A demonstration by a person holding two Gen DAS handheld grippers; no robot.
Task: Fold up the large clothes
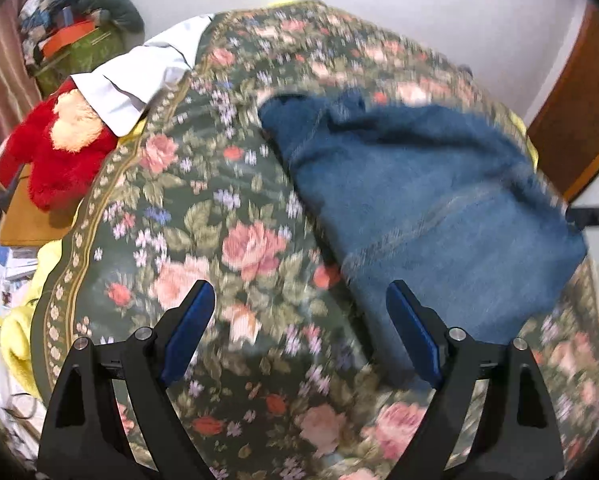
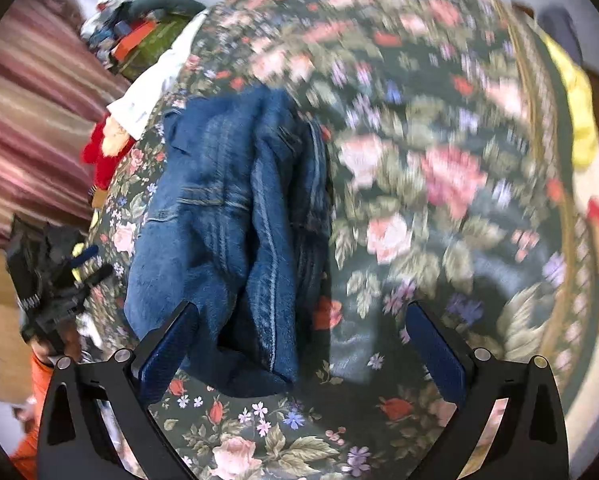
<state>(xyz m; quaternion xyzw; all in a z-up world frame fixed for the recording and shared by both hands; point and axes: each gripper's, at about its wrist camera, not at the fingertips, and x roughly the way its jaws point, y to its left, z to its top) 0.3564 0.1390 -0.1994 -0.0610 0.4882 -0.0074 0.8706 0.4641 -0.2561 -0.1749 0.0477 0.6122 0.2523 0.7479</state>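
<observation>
Here both tools stand with jaws spread wide and nothing between them. The left gripper (image 1: 299, 332), its blue pads (image 1: 189, 328) parted, hangs above the floral bedspread (image 1: 203, 200), with the jeans (image 1: 419, 200) lying just ahead and toward its right-hand finger; no pad touches the denim. The right gripper (image 2: 299, 348), likewise agape, hovers over the near end of the jeans (image 2: 227, 220), whose folded bulk runs away from the left-hand pad (image 2: 167, 356) toward the far left part of the bedspread (image 2: 419, 160); whether that pad brushes the cloth cannot be told. In the right wrist view the left gripper (image 2: 55, 280) appears at the left edge of the bed, held in a hand with an orange sleeve below it. The jeans lie in a loose, doubled heap, seams and a pocket showing, on the flowered cover and apart from its bordered edges. Toward the far left corner of the bed a white cloth (image 1: 139, 76) overlaps the cover's border, and a red plush toy (image 1: 55, 152) sits just beside it, off the edge. Beyond these stands a green box (image 1: 79, 48) piled with sundries. A yellow sheet (image 2: 579, 120) shows under the cover at the right edge, and a striped curtain (image 2: 31, 120) hangs at the left. Both views are blurred.
</observation>
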